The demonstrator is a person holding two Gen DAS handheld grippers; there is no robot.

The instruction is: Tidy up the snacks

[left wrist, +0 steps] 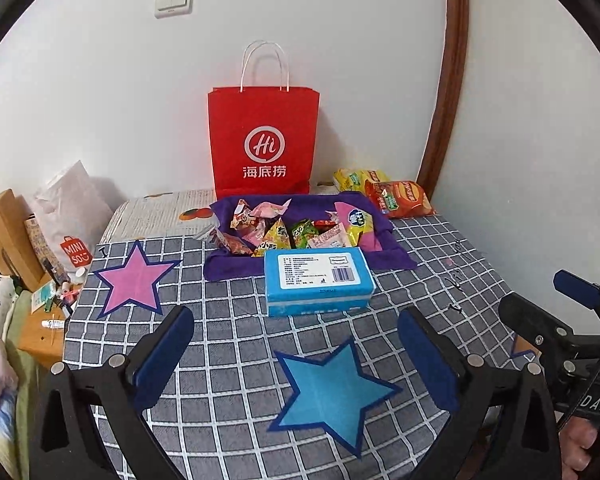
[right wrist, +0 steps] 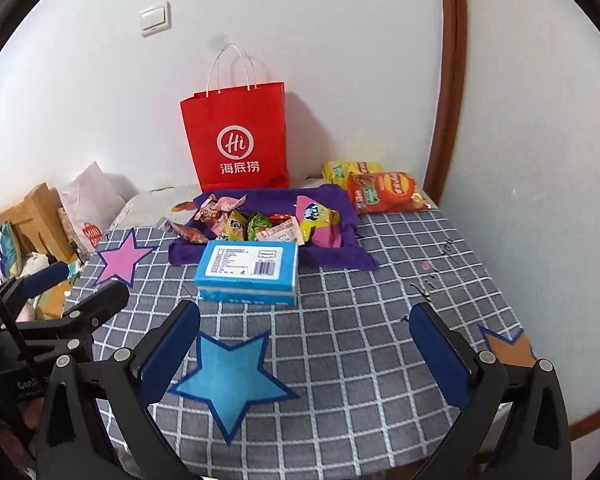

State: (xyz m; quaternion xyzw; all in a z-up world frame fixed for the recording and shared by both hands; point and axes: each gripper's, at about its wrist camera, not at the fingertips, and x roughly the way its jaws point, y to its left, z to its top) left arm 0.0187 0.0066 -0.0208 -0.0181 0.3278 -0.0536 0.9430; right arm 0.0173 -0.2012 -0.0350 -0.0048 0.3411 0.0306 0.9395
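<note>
Several small snack packets [left wrist: 296,230] [right wrist: 256,224] lie heaped on a purple cloth [left wrist: 228,268] [right wrist: 340,258] at the far side of the checked table. A blue tissue pack [left wrist: 318,282] [right wrist: 248,276] sits just in front of the cloth. A red paper bag [left wrist: 262,140] [right wrist: 236,140] stands upright against the wall behind. Two chip bags, an orange one [left wrist: 402,198] [right wrist: 384,192] and a yellow one [left wrist: 354,178] [right wrist: 340,168], lie at the back right. My left gripper [left wrist: 296,328] and right gripper [right wrist: 304,320] hang open and empty over the near part of the table, well short of the tissue pack.
Paper stars lie on the grey checked tablecloth [left wrist: 228,332] [right wrist: 360,320]: pink [left wrist: 134,280] [right wrist: 122,258] at left, blue [left wrist: 332,394] [right wrist: 232,376] near me, an orange one [right wrist: 508,346] at right. A cluttered wooden shelf and a white shopping bag [left wrist: 70,216] stand left of the table.
</note>
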